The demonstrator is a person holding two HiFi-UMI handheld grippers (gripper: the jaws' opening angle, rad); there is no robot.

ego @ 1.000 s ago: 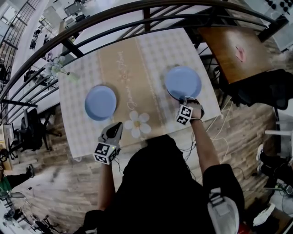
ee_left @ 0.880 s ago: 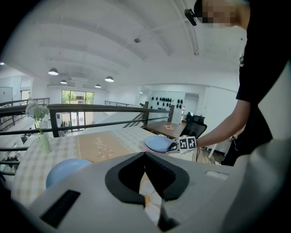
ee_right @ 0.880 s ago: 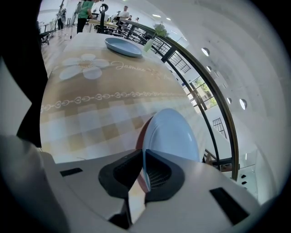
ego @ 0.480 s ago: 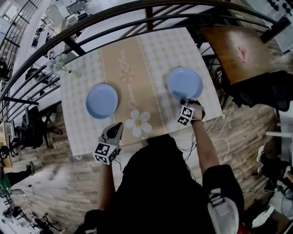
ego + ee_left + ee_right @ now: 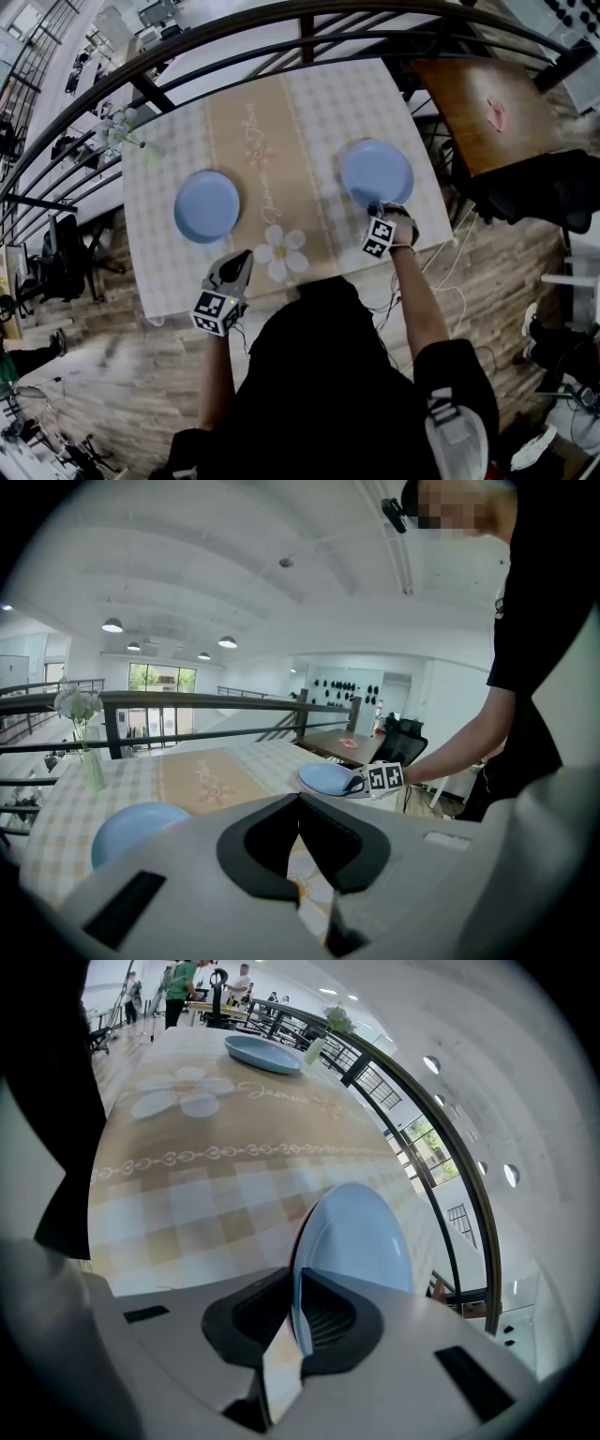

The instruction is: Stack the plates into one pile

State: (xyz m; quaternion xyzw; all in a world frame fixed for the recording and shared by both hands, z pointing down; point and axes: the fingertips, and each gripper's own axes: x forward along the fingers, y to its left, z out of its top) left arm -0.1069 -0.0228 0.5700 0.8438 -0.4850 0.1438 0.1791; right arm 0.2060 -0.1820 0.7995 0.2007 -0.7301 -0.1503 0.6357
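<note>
Two blue plates lie on the checked tablecloth (image 5: pixel 272 122). The right plate (image 5: pixel 376 169) (image 5: pixel 361 1237) (image 5: pixel 326 778) has its near rim between the jaws of my right gripper (image 5: pixel 377 204) (image 5: pixel 295 1272). Those jaws have just been opening a little, and the rim still fills the narrow gap between the pads. The left plate (image 5: pixel 206 206) (image 5: pixel 131 827) (image 5: pixel 262 1054) lies untouched. My left gripper (image 5: pixel 246 255) (image 5: pixel 300 797) hovers at the table's near edge, short of the left plate, with its tips together and nothing in them.
A vase of flowers (image 5: pixel 127 136) (image 5: pixel 80 724) stands at the table's far left corner. A dark railing (image 5: pixel 234 28) curves behind the table. A wooden table (image 5: pixel 478 103) and a black chair (image 5: pixel 553 187) stand to the right.
Both grippers and both plates keep their places; only the head view drifts slightly.
</note>
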